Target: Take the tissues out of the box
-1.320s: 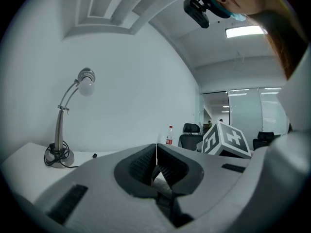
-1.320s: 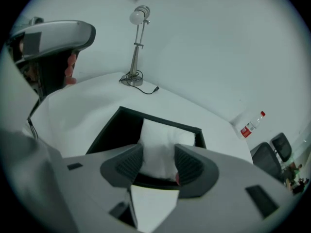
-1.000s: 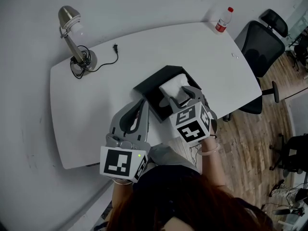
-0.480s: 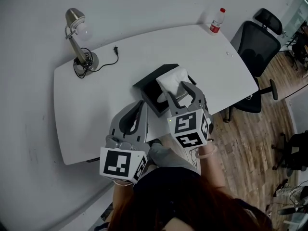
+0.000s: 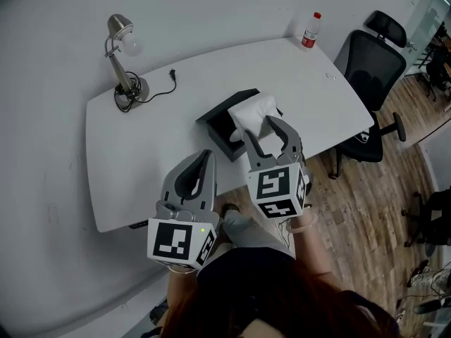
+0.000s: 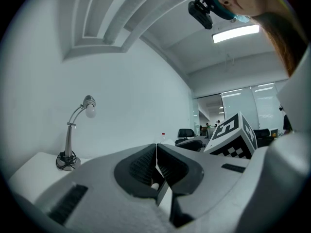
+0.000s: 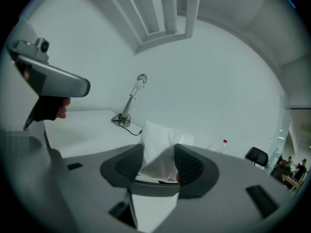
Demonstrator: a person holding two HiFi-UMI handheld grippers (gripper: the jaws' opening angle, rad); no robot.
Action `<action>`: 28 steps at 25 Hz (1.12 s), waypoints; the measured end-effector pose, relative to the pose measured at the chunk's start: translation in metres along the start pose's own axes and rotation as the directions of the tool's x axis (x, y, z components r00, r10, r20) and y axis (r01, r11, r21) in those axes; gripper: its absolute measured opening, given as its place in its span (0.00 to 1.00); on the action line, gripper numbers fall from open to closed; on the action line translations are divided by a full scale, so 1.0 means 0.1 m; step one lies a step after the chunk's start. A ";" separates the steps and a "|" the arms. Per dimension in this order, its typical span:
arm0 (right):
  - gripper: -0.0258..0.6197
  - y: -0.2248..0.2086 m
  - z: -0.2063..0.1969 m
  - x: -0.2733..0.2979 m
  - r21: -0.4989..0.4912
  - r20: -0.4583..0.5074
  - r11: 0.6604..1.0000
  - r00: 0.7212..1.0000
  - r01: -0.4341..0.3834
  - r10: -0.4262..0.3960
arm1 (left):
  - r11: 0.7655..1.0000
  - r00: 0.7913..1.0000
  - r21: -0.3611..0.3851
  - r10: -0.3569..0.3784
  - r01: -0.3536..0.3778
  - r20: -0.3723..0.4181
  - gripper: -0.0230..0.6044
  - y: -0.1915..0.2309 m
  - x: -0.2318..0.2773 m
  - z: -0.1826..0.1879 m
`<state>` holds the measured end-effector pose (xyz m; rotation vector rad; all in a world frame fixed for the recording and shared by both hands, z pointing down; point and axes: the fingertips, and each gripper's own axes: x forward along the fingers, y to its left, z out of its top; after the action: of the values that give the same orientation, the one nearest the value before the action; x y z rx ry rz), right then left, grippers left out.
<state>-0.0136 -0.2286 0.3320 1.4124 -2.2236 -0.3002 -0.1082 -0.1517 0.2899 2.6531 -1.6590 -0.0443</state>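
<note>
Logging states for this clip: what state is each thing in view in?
Right gripper, shut on the tissue.
Left gripper, shut, empty.
Tissue, pinched, raised above the box.
Box, top open, flat on the table.
Lamp, upright.
Bottle, upright, capped.

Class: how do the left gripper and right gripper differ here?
The left gripper is shut on nothing; the right gripper is shut on a white tissue. The right gripper is over the black box; the left gripper is short of it. Both share the same grey build.
</note>
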 end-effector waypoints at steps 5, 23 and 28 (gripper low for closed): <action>0.37 0.03 0.10 -0.23 -0.005 0.036 1.000 0.999 0.016 -0.016 | 1.000 1.000 0.011 -0.003 0.002 0.019 0.08 -0.12 -0.18 0.07; 0.37 0.24 0.39 -0.86 0.005 0.144 0.999 0.989 0.036 -0.036 | 1.000 0.999 0.017 -0.008 0.007 0.053 0.08 -0.30 -0.60 0.18; 0.37 0.20 0.40 -0.98 0.003 0.151 0.999 0.988 0.043 -0.043 | 1.000 0.998 0.019 -0.006 0.005 0.060 0.08 -0.33 -0.57 0.20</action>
<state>-0.0152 -0.1353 0.2787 1.4833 -2.3154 -0.4358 -0.1043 -0.0856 0.2705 2.6960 -1.6777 -0.1108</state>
